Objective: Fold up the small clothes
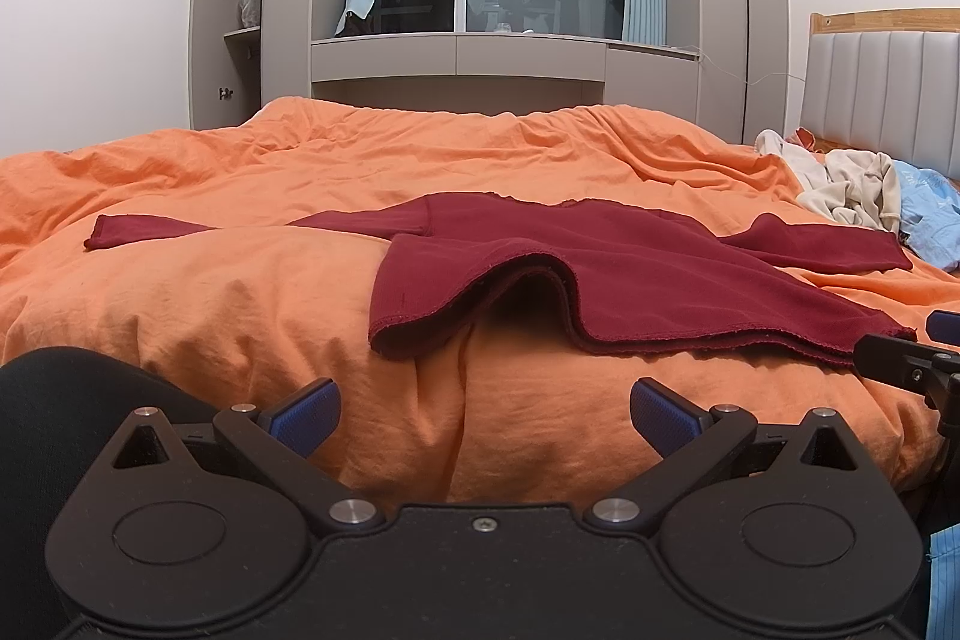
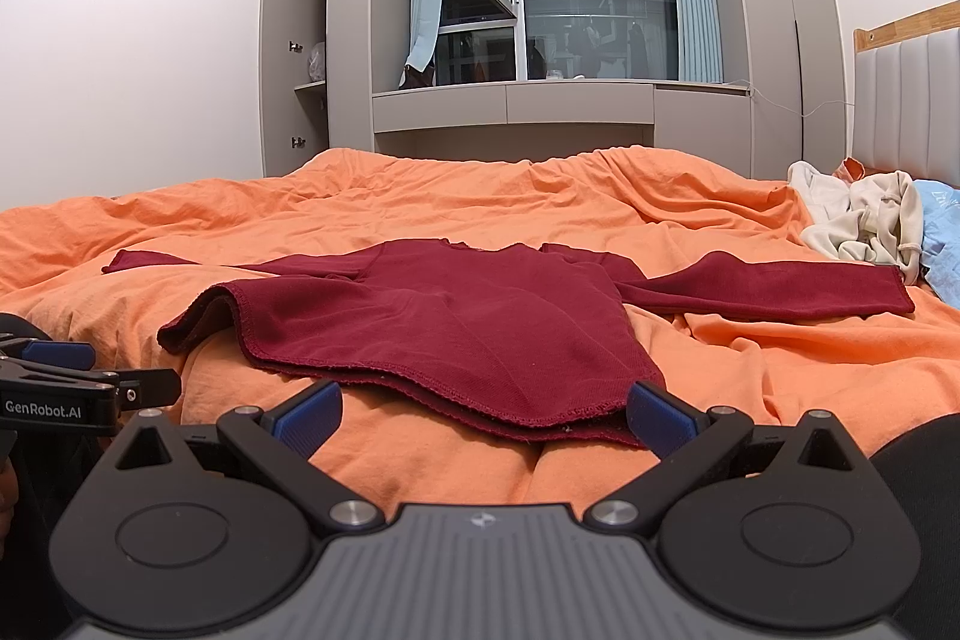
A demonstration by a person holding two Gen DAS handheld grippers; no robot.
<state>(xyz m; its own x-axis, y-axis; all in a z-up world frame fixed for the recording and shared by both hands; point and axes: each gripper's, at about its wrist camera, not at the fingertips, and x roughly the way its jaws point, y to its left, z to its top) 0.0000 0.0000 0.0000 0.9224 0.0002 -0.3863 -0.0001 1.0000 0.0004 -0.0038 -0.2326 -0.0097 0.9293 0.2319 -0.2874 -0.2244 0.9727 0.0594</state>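
Note:
A dark red long-sleeved top point(image 1: 600, 274) lies spread flat on the orange duvet point(image 1: 240, 316), sleeves out to both sides, hem toward me with a raised wrinkle at its near left. It also shows in the right wrist view point(image 2: 480, 322). My left gripper point(image 1: 485, 412) is open and empty, low over the duvet just short of the hem. My right gripper point(image 2: 485, 415) is open and empty, with the hem's near right corner close to its right fingertip. Each gripper shows at the edge of the other's view: the right one point(image 1: 918, 358), the left one point(image 2: 72, 382).
A pile of cream and light blue clothes point(image 1: 864, 196) lies at the right by the padded headboard point(image 1: 888, 94). Grey wardrobes and a window bench point(image 1: 456, 58) stand beyond the bed's far side. A wardrobe door point(image 1: 216, 4) stands open at the left.

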